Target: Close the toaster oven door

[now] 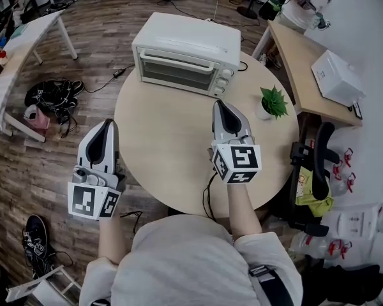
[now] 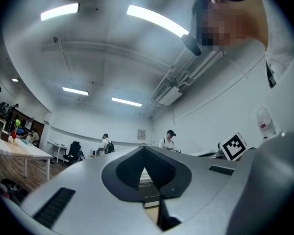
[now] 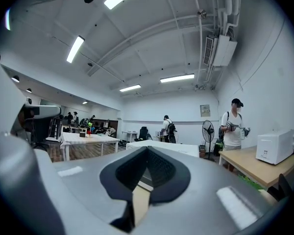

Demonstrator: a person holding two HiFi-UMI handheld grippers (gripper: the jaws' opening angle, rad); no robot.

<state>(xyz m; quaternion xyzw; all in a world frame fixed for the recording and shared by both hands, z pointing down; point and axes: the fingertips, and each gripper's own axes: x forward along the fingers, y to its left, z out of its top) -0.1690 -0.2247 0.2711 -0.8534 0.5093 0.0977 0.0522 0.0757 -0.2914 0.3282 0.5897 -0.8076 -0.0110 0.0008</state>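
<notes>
1. Toaster oven (image 1: 186, 53), white, sits at the far side of a round wooden table (image 1: 159, 152) with its front facing the person. Its long axis runs left to right.
2. Oven door (image 1: 177, 72) is a glass panel with a handle bar (image 1: 179, 60) along its top edge. It appears to stand upright against the oven front. From above it looks shut or very nearly so, with no gap that can be made out.
3. Right gripper (image 1: 221, 104) hovers over the table, just on the near side of the oven's right end, where the knobs (image 1: 225, 81) are. Its tips point toward the oven. The right gripper view shows its two jaws pressed together at the tip, with nothing between them.
4. Left gripper (image 1: 108, 123) hangs just outside the table's near-left edge, well apart from the oven. The left gripper view shows its jaws also meeting at the tip, pinching nothing.
5. Key relation: the oven lies straight ahead of the right gripper's tips, on the far side, and the door's middle is a little to the left of them. The right gripper is clearly the nearer one. If the door needs a last nudge, a push on the handle bar with those closed tips would likely do it.
6. Small potted plant (image 1: 272, 102) stands to the right of the right gripper, off the line to the door.
</notes>
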